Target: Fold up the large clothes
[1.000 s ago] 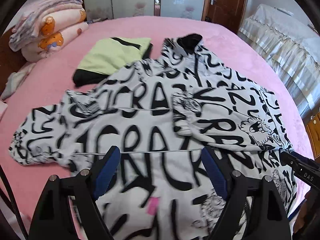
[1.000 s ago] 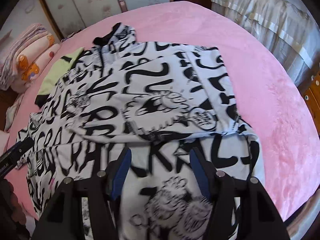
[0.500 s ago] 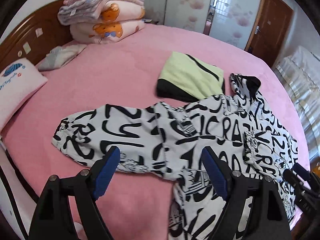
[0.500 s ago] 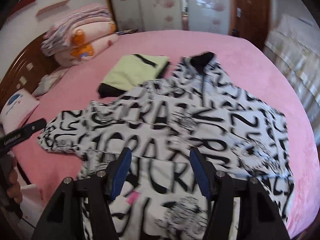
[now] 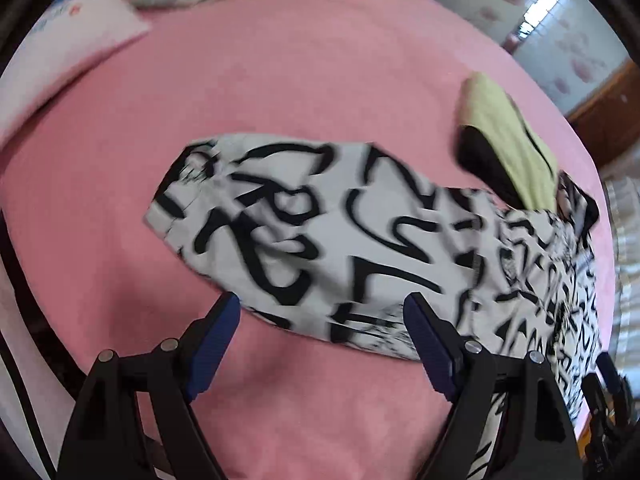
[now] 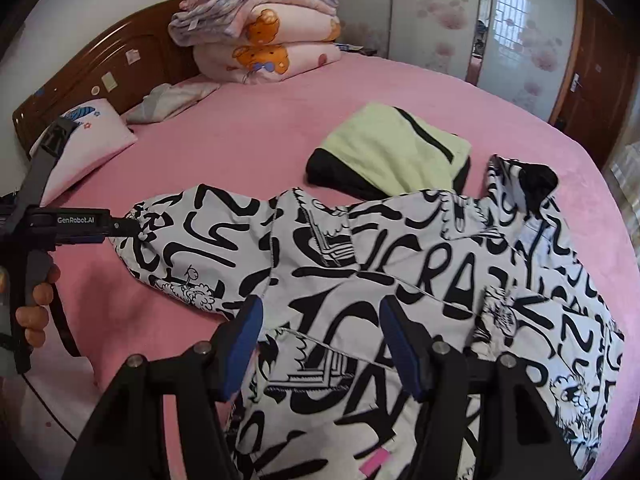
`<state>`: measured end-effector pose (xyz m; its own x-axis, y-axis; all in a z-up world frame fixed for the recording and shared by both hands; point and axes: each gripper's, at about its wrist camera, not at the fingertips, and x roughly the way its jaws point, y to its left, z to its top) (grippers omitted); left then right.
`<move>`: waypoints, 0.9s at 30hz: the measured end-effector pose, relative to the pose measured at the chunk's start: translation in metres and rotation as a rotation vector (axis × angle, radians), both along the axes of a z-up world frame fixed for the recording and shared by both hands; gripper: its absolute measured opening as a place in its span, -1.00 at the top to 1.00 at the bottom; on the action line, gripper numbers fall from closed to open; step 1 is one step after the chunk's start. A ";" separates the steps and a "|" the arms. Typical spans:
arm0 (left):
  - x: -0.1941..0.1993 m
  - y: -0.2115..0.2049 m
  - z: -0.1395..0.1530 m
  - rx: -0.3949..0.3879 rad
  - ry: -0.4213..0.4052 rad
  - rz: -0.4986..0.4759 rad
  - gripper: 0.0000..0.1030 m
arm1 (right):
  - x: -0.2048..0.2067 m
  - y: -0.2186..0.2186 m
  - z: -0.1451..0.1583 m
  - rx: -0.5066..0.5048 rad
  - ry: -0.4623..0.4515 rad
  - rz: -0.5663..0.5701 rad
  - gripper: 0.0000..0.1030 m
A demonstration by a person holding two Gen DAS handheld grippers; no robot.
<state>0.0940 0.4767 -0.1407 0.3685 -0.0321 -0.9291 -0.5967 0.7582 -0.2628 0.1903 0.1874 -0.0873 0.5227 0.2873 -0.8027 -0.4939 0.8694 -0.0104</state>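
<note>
A large white hoodie with black lettering (image 6: 420,280) lies spread on the pink bed (image 6: 260,128). Its left sleeve (image 5: 288,232) stretches out flat to the left; its right sleeve is folded across the body. My left gripper (image 5: 322,312) is open, just short of the sleeve's near edge by the cuff; from the right wrist view it (image 6: 120,226) sits at the cuff end. My right gripper (image 6: 320,312) is open and empty above the hoodie's lower body.
A folded lime-green and black garment (image 6: 392,152) lies beyond the hoodie, touching its shoulder. Stacked quilts (image 6: 260,36) and pillows (image 6: 84,140) sit by the wooden headboard (image 6: 100,80). A wardrobe and door stand behind the bed.
Both grippers have swung to the left. The left gripper moved from the hoodie's hem out to the left sleeve's cuff end and came closer to it. Both stayed open.
</note>
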 end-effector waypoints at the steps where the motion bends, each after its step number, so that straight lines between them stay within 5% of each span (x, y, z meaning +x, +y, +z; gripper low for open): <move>1: -0.003 0.013 -0.010 -0.032 0.007 0.029 -0.60 | 0.004 0.004 -0.004 0.005 0.009 0.004 -0.18; 10: -0.005 0.077 -0.070 -0.181 0.047 0.141 -0.60 | 0.035 0.021 -0.038 0.024 0.073 0.003 -0.18; 16: 0.015 0.085 -0.102 -0.186 0.130 0.177 -0.58 | 0.037 0.013 -0.054 0.045 0.097 -0.008 -0.18; 18: 0.027 0.078 -0.104 -0.088 0.164 0.153 -0.03 | 0.035 0.007 -0.060 0.037 0.105 -0.013 -0.18; 20: 0.037 0.069 -0.101 -0.044 0.158 0.121 0.81 | 0.034 -0.004 -0.066 0.034 0.115 -0.028 -0.18; 24: 0.043 0.044 -0.077 0.094 0.127 0.151 0.88 | 0.028 -0.034 -0.072 0.044 0.137 -0.079 -0.18; 27: 0.044 0.015 -0.039 0.166 0.031 0.129 0.89 | 0.020 -0.067 -0.073 0.048 0.138 -0.128 -0.18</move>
